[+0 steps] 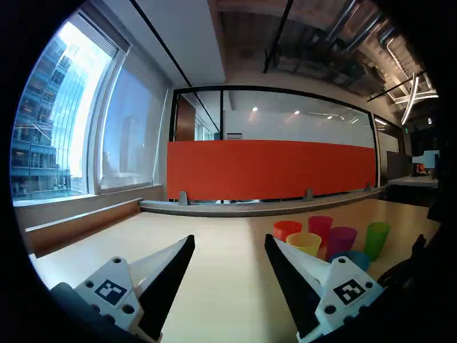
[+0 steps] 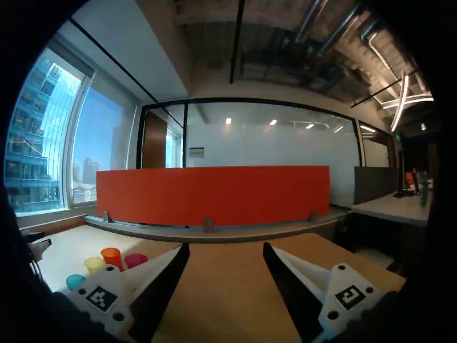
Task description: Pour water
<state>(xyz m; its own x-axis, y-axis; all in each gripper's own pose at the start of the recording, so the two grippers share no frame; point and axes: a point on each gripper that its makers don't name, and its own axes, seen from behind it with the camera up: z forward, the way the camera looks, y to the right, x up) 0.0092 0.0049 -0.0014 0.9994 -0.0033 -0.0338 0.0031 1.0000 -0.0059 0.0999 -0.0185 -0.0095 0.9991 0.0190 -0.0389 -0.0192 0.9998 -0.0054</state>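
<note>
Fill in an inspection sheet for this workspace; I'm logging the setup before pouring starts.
Surface: pale wooden tabletop.
Job's things: upright, clustered together: orange plastic cup, pink plastic cup, yellow plastic cup, purple plastic cup, green plastic cup, blue plastic cup.
Clutter: nothing seen.
Grippers: left gripper open, empty; right gripper open, empty.
Cables: nothing seen.
Surroundings: orange divider panel, tall windows, exposed ceiling pipes.

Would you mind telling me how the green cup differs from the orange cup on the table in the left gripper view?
The green cup stands at the right end of the group, the orange cup at the left end. The green cup shows nearly whole; the orange cup's lower part is hidden behind a yellow cup. Both stand upright, mouths up, on the table.
</note>
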